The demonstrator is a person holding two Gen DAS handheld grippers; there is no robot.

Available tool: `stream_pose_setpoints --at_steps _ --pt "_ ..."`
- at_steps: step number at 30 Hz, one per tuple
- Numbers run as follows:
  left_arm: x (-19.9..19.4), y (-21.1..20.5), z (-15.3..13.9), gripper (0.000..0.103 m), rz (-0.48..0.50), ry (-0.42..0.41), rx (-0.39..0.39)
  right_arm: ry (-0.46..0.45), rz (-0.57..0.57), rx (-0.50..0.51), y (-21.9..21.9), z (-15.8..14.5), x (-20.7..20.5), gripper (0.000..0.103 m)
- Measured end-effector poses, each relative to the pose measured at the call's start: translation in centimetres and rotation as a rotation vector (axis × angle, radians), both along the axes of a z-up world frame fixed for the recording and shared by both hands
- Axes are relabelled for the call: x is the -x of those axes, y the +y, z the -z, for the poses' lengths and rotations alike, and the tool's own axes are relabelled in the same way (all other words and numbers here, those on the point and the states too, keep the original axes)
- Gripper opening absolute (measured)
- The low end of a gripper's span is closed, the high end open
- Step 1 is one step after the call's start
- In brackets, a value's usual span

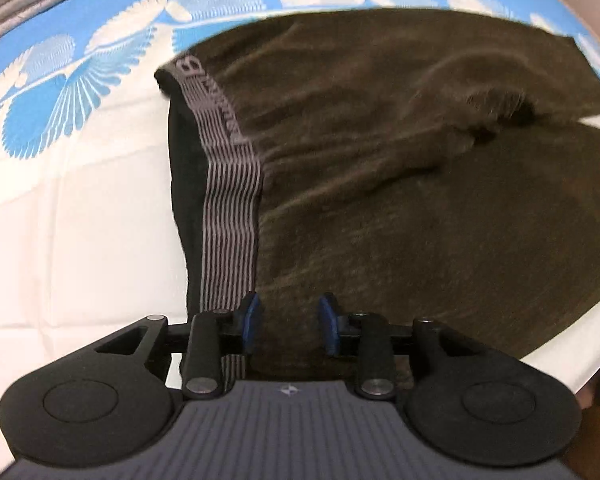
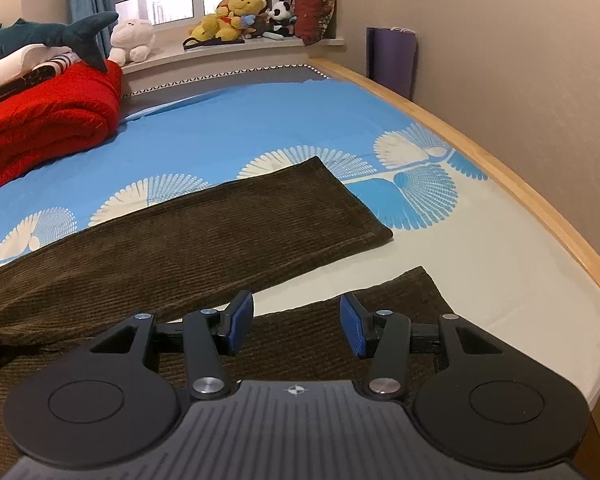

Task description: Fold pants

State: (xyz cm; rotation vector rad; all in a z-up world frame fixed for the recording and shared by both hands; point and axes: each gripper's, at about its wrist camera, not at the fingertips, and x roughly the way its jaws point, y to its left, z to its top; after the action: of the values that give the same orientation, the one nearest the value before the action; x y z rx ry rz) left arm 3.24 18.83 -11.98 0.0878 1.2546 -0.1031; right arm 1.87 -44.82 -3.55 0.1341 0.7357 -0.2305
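The pants (image 1: 400,184) lie flat on the bed (image 1: 80,240), and they fill the middle and right of the left wrist view. That picture is a bit blurry, so the letters on the waistband (image 1: 230,208) are hard to read. The far right end of the pants is cut off by the picture edge. In the right wrist view the two legs (image 2: 220,232) stretch away toward the upper right, and the near leg is partly hidden behind the hand-held gripper.

The pants are dark brown and fuzzy, with thin ribs like corduroy. The waistband is stretchy, with grey and black stripes, and it runs down the left middle of the frame. The bed sheet (image 2: 240,128) is smooth, blue at the top with white fan shapes, and white lower down. A wooden bed rim (image 2: 520,184) curves along the right side.

The left hand-held gripper (image 1: 288,326) points steeply down over the waistband end. Its blue pads (image 1: 251,320) stand a little apart with nothing pinched (just cloth below them).

The right hand-held gripper (image 2: 296,328) tilts down over the near leg. Its blue pads are partly open and hold nothing.

Soft toys (image 2: 240,12) sit on the window ledge at the top, and a red blanket (image 2: 48,120) is folded at the upper left.
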Motion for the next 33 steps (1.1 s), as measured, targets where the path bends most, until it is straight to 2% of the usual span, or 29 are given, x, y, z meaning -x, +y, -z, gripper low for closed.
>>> stream_pose_setpoints --at_steps 6,11,13,18,22,27,31,33 --pt "-1.0 -0.2 -0.8 0.040 -0.038 -0.051 0.001 -0.013 0.014 -0.026 0.0 -0.2 -0.2 0.050" --pt "-1.6 0.0 -1.9 0.042 -0.076 -0.124 0.004 -0.019 -0.026 0.006 1.0 -0.1 -0.3 0.050" --pt "-1.8 -0.2 -2.3 0.049 -0.086 -0.168 0.008 -0.026 -0.043 0.020 1.4 -0.1 -0.4 0.050" --pt "-2.4 -1.0 -3.7 0.056 -0.116 -0.270 0.028 -0.055 -0.057 0.031 2.1 -0.3 -0.6 0.050" --pt "-3.1 -2.2 -4.7 0.056 -0.110 -0.332 0.022 -0.064 -0.077 0.053 2.8 -0.4 -1.3 0.050" --pt "-4.4 -2.6 -5.8 0.056 -0.164 -0.378 0.035 -0.054 -0.116 0.083 4.2 -0.5 -2.3 0.050" --pt "-5.7 -2.5 -6.5 0.056 -0.208 -0.396 0.067 -0.057 -0.117 0.095 5.1 -0.9 -3.1 0.050" --pt "-6.4 -2.7 -6.6 0.053 -0.206 -0.401 0.052 -0.064 -0.104 0.103 5.3 -1.2 -3.4 0.049"
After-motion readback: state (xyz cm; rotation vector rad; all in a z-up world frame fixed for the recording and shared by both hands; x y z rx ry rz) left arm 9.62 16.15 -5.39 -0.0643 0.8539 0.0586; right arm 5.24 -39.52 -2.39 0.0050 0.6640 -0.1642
